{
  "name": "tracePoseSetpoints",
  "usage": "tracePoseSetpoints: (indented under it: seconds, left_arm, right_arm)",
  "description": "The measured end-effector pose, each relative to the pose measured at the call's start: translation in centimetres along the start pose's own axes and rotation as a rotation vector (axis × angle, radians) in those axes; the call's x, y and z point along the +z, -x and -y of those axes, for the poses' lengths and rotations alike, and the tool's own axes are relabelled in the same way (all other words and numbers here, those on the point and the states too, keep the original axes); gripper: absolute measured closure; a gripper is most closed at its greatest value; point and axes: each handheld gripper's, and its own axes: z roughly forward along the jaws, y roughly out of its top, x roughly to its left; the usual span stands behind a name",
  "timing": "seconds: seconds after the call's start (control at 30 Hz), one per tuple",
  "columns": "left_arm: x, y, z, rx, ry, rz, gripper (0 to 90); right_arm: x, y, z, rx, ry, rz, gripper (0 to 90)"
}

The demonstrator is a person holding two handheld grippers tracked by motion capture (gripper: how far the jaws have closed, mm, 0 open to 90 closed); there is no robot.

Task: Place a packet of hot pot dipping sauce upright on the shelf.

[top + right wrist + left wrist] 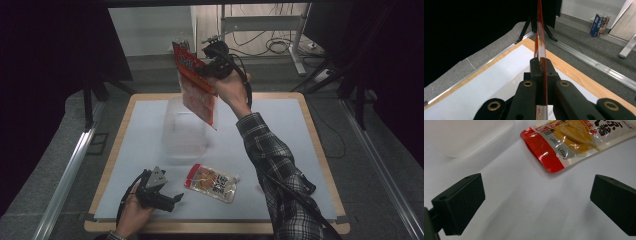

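I count two snack pouches: red pouch (196, 82) raised above desk (300, 130), pale pouch (212, 183) flat on it. One clear plastic container (184, 131). Two claws: left claw (176, 199), right claw (206, 70). One desk. One printed carton (599, 22) on floor beyond.

Lighting from above is even on my white table (150, 130); surroundings fall off to near black at the left and right of the high view. That view is soft and somewhat grainy. In my left gripper view the flat packet (574, 142) carries sharp glare on its red edge, and the jaws throw faint, diffuse shadows. In my right gripper view the held packet (539, 37) shows glossy streaks; the nearest gripper parts are slightly blurred.
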Motion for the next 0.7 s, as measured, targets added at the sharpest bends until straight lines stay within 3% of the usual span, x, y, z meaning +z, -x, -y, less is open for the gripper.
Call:
tracePoseSetpoints:
  seconds: [0.27, 0.43, 0.53, 0.7]
  left_arm:
    - [0.1, 0.1, 0.0, 0.009, -0.004, 0.004, 0.0]
    - [0.1, 0.1, 0.0, 0.013, -0.005, 0.005, 0.0]
    - [0.1, 0.2, 0.0, 0.013, -0.004, 0.005, 0.0]
    - [0.1, 0.2, 0.0, 0.014, -0.003, 0.006, 0.0]
  right_arm:
    - [2.6, -0.9, -0.7, 0.025, 0.012, 0.017, 89.0]
    - [4.1, -1.3, -0.4, 0.064, 0.016, -0.005, 89.0]
    - [5.1, -1.6, 0.1, 0.051, 0.006, 0.011, 89.0]
    - [6.9, -1.2, 1.7, 0.07, -0.022, 0.015, 88.9]
